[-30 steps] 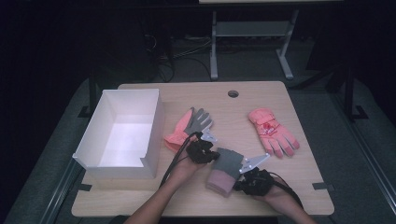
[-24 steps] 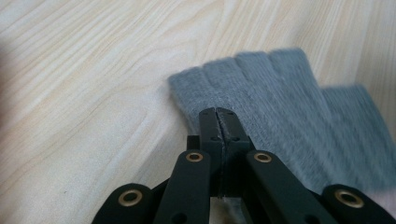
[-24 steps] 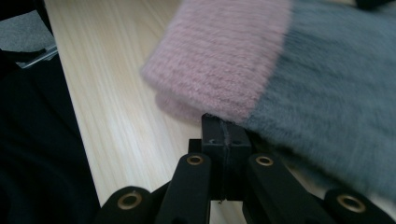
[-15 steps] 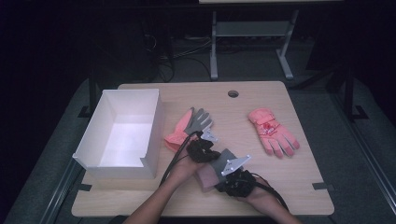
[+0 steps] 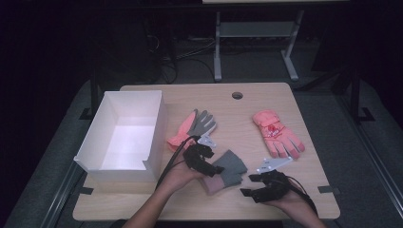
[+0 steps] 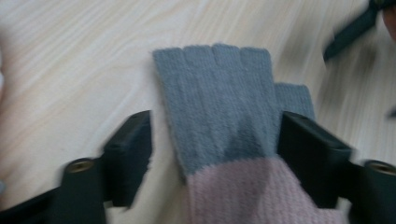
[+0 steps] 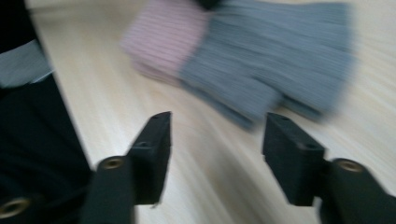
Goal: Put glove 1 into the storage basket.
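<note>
- The grey-and-pink knitted glove (image 5: 225,171) is laid flat on the table (image 5: 294,194) near its front edge, between the two grippers; its grey finger end is pointed away from the person
- The left gripper (image 6: 215,154) is spread wide around the glove, one jaw at each side edge; no squeeze on the knit is seen
- The right gripper (image 7: 215,154) is held open just beside the glove, nothing between its jaws

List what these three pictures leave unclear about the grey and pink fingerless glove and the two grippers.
- Fingerless glove, left gripper view: cuff cut off by the bottom edge; whether the wide-set jaws touch it is unclear.
- Same glove, right gripper view: motion blur smears the knit.
- Left gripper, high view: fingertips too dark and small.
- Right gripper: jaws open over bare table.
</note>
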